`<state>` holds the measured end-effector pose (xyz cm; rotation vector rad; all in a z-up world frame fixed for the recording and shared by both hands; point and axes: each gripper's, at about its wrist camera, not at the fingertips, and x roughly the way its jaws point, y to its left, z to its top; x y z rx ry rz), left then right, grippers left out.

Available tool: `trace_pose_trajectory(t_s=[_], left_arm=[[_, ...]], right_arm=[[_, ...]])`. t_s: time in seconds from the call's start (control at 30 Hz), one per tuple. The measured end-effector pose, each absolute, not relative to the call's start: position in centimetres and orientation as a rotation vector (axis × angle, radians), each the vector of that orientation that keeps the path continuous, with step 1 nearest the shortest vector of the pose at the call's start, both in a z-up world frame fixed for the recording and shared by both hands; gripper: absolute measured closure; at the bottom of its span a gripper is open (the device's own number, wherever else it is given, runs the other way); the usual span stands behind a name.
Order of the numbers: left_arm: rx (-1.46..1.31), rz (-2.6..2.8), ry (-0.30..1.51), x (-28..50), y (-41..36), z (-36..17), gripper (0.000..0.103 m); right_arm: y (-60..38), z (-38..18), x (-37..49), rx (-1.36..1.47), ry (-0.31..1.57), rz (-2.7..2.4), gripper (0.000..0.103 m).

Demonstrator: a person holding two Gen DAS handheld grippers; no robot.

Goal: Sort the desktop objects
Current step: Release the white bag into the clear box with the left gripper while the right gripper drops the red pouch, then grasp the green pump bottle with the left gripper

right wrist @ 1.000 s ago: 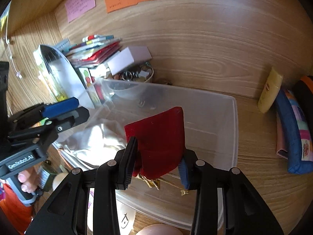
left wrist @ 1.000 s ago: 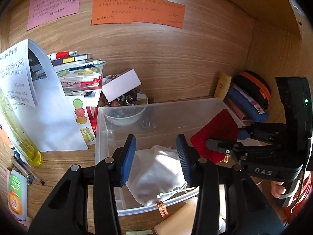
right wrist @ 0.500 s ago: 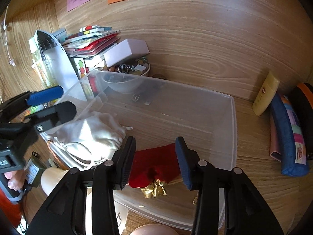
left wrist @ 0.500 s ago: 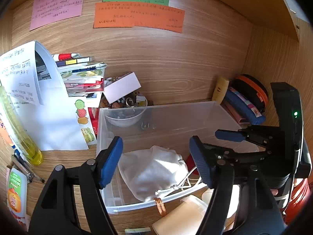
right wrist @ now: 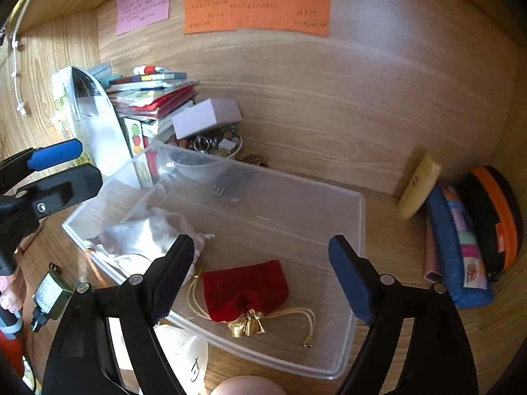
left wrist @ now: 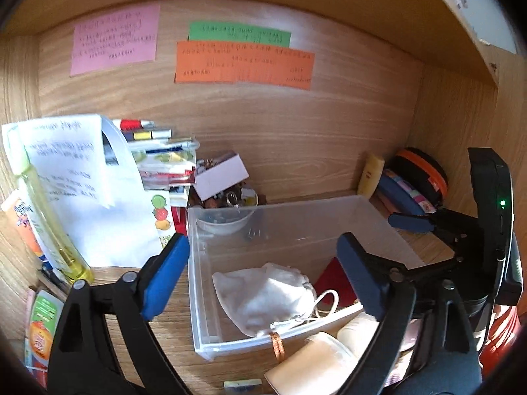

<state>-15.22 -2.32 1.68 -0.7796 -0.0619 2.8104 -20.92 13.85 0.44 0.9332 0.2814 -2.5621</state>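
1. Hovering over the clear plastic bin [right wrist: 359, 217], both tools carry nothing. The left gripper [left wrist: 263, 276] has its jaws spreading wide, with the white drawstring pouch [left wrist: 263, 296] lying below the gap, not pinched. The right gripper [right wrist: 260, 279] likewise has its jaws opening, and the red velvet pouch [right wrist: 245, 288] lies loose on the bin floor beneath them.

2. Where the task's things are: white pouch in the near-left part of the bin, red pouch near the front wall, right of it. They lie close together; I cannot tell whether they touch.

3. Risk, cords: the red pouch's pale cord with gold tassel [right wrist: 248, 324] trails toward the front wall. A jaw tip passing low on the way out could hook a loop and drag the pouch back out. The white pouch's cord [left wrist: 324, 302] looks just as exposed.

4. Risk, bin: it looks light and thin-walled. A knock from either tool would likely slide it on the tabletop [right wrist: 392, 250], toward the cream tube [right wrist: 418, 184] and pencil cases [right wrist: 457, 247] at far right, or into the leaning stack of booklets [right wrist: 151, 98] at far left.

5. Risk, crowding: the two tools sit close, the right one showing at the right edge of the left view. Moving both at once may make them clash.

6. Risk, next pick: the near edge is cluttered, with a pale cylindrical item [left wrist: 313, 365] just outside the bin's front wall. What it is I cannot tell; a hurried grab there could nudge the bin.
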Motion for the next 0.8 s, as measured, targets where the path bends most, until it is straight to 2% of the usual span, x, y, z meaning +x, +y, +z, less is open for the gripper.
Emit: trace_pose_trajectory(t_s=[0.2,0.5,0.8], left_arm=[[-0.728,2.855,-0.024,-12.8,-2.6,3.2,0.005],[-0.719,2.904,-0.046,-8.8,-4.7,3.8,0.004],[-0.843,2.94,-0.043,-6.5,-7.3,1.4,0.004]], right_arm=[[14.4,2.5,-18.4,0.853,0.277,-2.589,0.013],[16.5,4.2,-13.7,0.76,0.272,-2.615,0.007],[19.1,3.5,-10.9,0.778,0.212,-2.627,0.007]])
